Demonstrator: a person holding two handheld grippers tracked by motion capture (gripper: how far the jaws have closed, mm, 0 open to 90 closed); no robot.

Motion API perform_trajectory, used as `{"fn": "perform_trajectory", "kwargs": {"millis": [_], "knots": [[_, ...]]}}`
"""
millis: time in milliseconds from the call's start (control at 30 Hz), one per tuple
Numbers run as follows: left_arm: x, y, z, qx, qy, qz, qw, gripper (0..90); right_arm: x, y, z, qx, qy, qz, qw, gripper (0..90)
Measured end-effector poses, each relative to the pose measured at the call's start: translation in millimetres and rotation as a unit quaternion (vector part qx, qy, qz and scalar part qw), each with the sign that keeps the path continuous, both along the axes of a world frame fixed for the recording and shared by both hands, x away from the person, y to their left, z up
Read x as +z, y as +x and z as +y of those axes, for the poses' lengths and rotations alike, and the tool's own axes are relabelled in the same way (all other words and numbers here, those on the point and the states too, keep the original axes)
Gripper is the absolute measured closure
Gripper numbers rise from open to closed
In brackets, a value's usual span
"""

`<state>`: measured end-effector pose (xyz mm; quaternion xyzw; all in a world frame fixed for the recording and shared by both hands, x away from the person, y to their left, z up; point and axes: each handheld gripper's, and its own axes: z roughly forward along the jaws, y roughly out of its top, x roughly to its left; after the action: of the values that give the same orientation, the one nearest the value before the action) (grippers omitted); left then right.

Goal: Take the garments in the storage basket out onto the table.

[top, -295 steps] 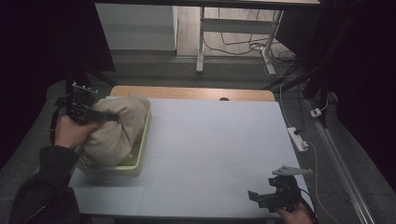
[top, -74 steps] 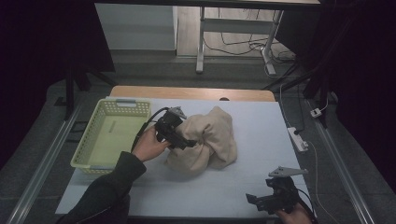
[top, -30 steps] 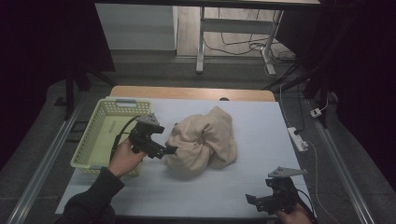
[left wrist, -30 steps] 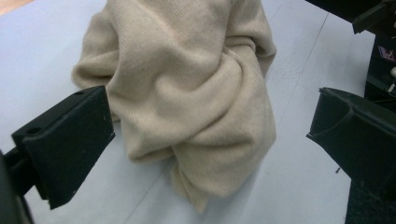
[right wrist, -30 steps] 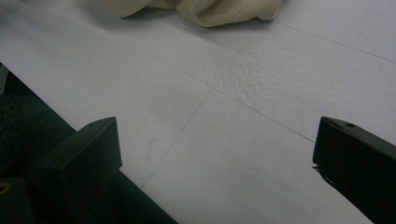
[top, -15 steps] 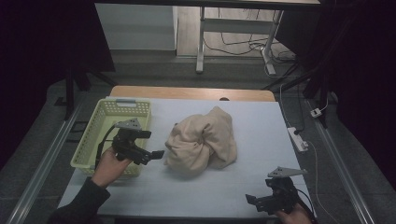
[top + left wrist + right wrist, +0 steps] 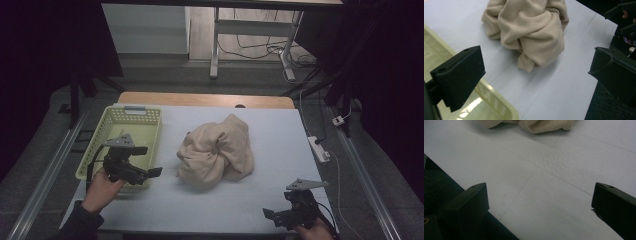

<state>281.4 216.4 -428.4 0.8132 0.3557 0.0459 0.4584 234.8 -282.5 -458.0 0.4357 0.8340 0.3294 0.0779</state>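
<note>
High view. Left gripper (image 7: 150, 172): held in the person's left hand (image 7: 102, 182) over the near right corner of the yellow-green basket (image 7: 112, 131), pointing right toward the beige cloth (image 7: 216, 151); jaws apart, holding nothing. Cloth: crumpled in a heap at the middle of the white table (image 7: 280, 135), just right of the basket and apart from both grippers. Right gripper (image 7: 270, 215): at the near right edge of the table, pointing left, well apart from the cloth. White power strip (image 7: 318, 148): on the table's right edge.

Left gripper view. Jaws spread wide, nothing between them. Cloth (image 7: 529, 27): ahead on bare table (image 7: 559, 87). Basket rim (image 7: 499, 102): low at left, beneath the left jaw.

Right gripper view. Jaws wide apart over bare table (image 7: 544, 182), empty. Cloth edge (image 7: 544, 126): at the top, well ahead.
</note>
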Motion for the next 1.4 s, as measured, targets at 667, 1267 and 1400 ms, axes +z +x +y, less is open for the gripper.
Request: {"fn": "perform_trajectory", "kwargs": {"millis": [667,1267,1400], "knots": [[-14.2,-34.5,31.6,0.035,-0.007,0.016,0.9993,0.0,-0.1,-0.1,0.6,0.0,-0.004,0.0,1.0,0.7],[-28.7,-71.5,70.0,0.078,-0.014,0.026,0.9965,0.0,-0.5,0.4,0.6,-0.002,-0.004,0.001,1.0,0.6],[-31.0,-79.2,79.2,0.091,-0.019,0.028,0.9953,0.0,-0.5,0.5,0.6,-0.003,-0.004,0.002,1.0,0.6]]}}
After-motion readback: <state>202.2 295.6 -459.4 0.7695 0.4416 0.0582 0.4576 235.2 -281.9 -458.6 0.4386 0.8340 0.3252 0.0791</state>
